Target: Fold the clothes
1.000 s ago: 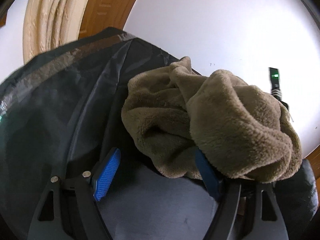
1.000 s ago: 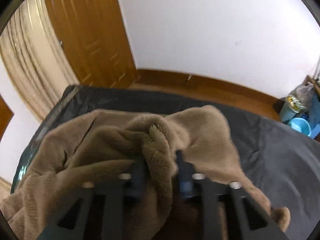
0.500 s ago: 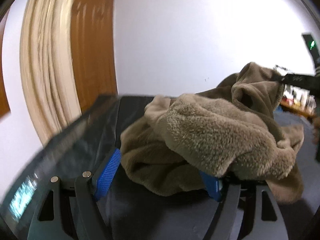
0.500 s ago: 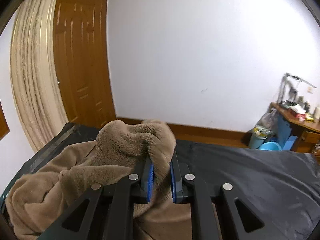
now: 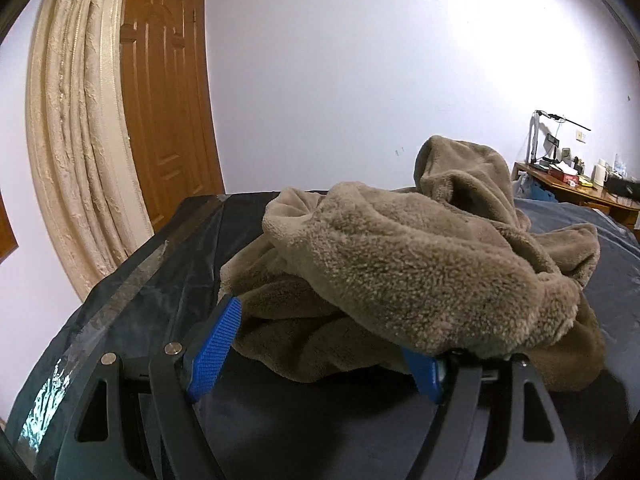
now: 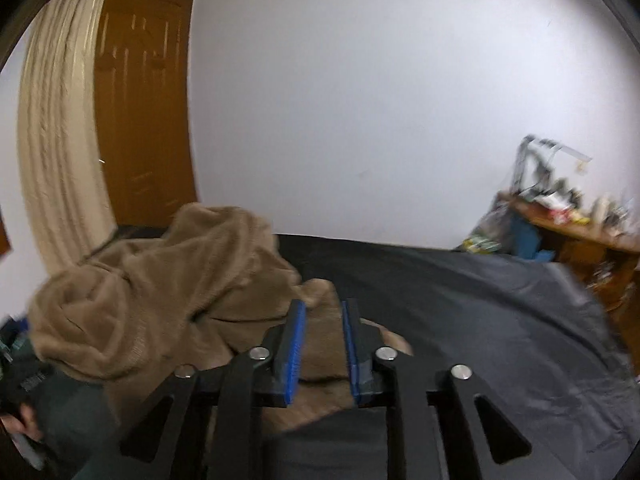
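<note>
A fuzzy brown fleece garment (image 5: 404,276) lies in a soft, bunched heap on a bed with a dark grey cover (image 6: 460,292), near the bed's left edge and far left corner, close to the wooden door (image 5: 168,92) and the cream curtain (image 5: 80,140). It is not flat and not folded; it is all lumps and rolls. The left gripper (image 5: 320,356) has its blue fingers (image 5: 214,350) spread wide apart, with nothing pinched between them. The heap sits right in front of this gripper, and a thick roll of fleece hangs over the top of its right finger, so the cloth rests on that finger but is not held. The right gripper (image 6: 320,344) has its fingers (image 6: 294,348) a little apart, with a clear gap between them. No cloth is in that gap; a flat bit of the fleece lies just under and past the tips, and most of the heap is off to its left. I think the job is at the part where the garment has to be spread out flat before any fold can be made. The next move needs each gripper to find an edge or corner of the fleece, pinch it well, and pull it smooth across the bed. The fleece is thick and floppy, so a small pinch could slip.
</note>
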Demonstrator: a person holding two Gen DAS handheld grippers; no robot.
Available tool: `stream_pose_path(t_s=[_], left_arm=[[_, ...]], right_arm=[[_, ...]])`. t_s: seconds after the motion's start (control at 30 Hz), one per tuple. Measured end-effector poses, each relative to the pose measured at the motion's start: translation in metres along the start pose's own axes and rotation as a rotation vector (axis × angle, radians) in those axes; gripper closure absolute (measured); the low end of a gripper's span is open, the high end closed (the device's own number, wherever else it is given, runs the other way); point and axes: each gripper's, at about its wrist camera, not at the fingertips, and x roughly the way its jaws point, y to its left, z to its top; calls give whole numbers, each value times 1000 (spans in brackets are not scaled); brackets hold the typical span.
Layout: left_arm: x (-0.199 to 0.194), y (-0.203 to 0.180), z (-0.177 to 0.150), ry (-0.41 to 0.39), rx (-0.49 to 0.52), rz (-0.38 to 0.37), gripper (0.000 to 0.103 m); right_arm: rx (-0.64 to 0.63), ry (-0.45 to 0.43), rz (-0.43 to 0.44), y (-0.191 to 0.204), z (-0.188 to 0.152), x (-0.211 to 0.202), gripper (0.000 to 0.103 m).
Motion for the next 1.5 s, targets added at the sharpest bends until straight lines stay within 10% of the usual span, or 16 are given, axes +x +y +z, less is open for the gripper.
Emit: stream_pose_path(t_s=[0.07, 0.13, 0.33, 0.7, 0.87, 1.17, 1.5], left_arm=[[3, -3, 1, 4, 4, 0, 22], [5, -3, 2, 15, 5, -1, 22], [5, -2, 1, 30, 3, -14, 22], [13, 1, 2, 81, -16, -33, 21], [13, 3, 2, 81, -27, -30, 21], [-14, 1, 0, -47, 37, -9, 21], [-58, -53, -29, -247, 772, 122, 21]], right_arm=[[3, -14, 56, 7, 12, 8, 18], [0, -45, 101, 17, 13, 8, 6], [-87, -5, 267, 74, 52, 49, 6], [-56, 332, 241, 99, 87, 208, 6], [-14, 325, 152, 54, 62, 187, 71], [40, 251, -57, -41, 7, 114, 73], [171, 189, 60, -62, -37, 85, 71]])
